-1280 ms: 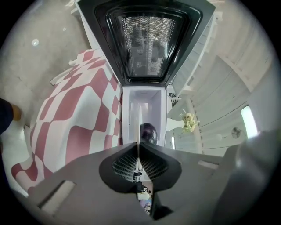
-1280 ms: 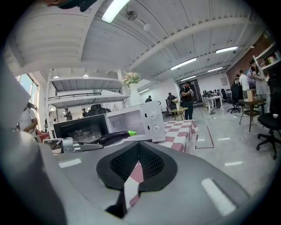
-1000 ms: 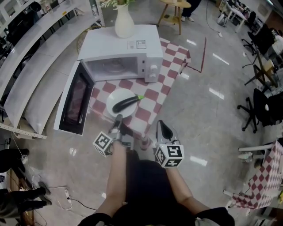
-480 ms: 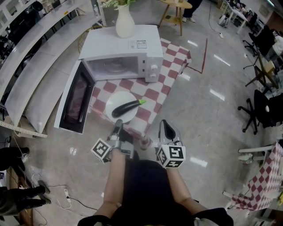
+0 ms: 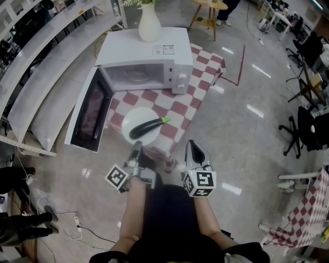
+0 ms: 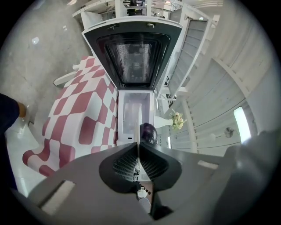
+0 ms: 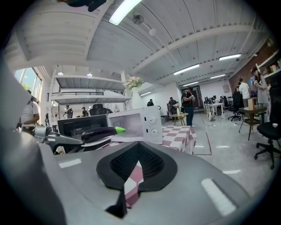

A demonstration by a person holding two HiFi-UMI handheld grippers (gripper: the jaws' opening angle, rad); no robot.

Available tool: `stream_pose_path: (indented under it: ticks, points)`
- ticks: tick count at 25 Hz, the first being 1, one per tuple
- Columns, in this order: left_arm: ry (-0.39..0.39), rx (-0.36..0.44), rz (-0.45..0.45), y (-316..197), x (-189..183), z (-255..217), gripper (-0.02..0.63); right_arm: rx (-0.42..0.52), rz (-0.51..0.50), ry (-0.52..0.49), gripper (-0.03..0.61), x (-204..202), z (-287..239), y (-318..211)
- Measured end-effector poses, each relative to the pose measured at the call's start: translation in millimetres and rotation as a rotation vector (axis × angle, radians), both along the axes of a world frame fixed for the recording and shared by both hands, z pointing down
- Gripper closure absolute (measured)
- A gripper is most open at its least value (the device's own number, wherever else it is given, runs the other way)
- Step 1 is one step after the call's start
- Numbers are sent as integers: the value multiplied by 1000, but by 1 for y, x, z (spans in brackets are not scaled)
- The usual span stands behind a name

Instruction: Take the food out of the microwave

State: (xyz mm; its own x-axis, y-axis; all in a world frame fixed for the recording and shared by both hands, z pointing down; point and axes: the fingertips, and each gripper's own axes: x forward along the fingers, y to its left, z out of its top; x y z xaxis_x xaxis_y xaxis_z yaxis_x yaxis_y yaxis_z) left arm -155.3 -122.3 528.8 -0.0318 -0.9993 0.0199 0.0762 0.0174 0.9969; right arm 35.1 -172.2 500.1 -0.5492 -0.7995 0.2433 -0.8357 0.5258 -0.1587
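Observation:
A dark purple eggplant (image 5: 146,127) with a green stem lies on a white plate (image 5: 134,116) near the front edge of the checkered table (image 5: 177,109). Behind it the white microwave (image 5: 146,56) stands with its door (image 5: 90,110) swung open to the left and its cavity bare. My left gripper (image 5: 136,149) is shut and empty, just short of the plate's near rim. My right gripper (image 5: 192,149) is also shut and empty, off the table's front right. The right gripper view shows the eggplant (image 7: 99,133) in front of the microwave (image 7: 134,124); in the left gripper view the eggplant (image 6: 148,132) peeks over the jaws.
A white vase (image 5: 149,23) with flowers stands on top of the microwave. White benches (image 5: 41,77) run along the left. A wooden stool (image 5: 208,13) stands behind the table, and office chairs (image 5: 303,126) at the right. Cables (image 5: 72,226) lie on the floor lower left.
Both grippers have drawn back a little from the table, the left one away from the plate's rim. The plate and eggplant have stayed where they were.

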Motion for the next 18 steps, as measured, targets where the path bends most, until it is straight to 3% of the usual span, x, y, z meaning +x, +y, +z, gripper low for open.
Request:
stream_pose_path:
  ticks: [18]
  points:
    - [-3,-2,9,7,8,0,591,-10,-38,-5,580,-6,-1,10]
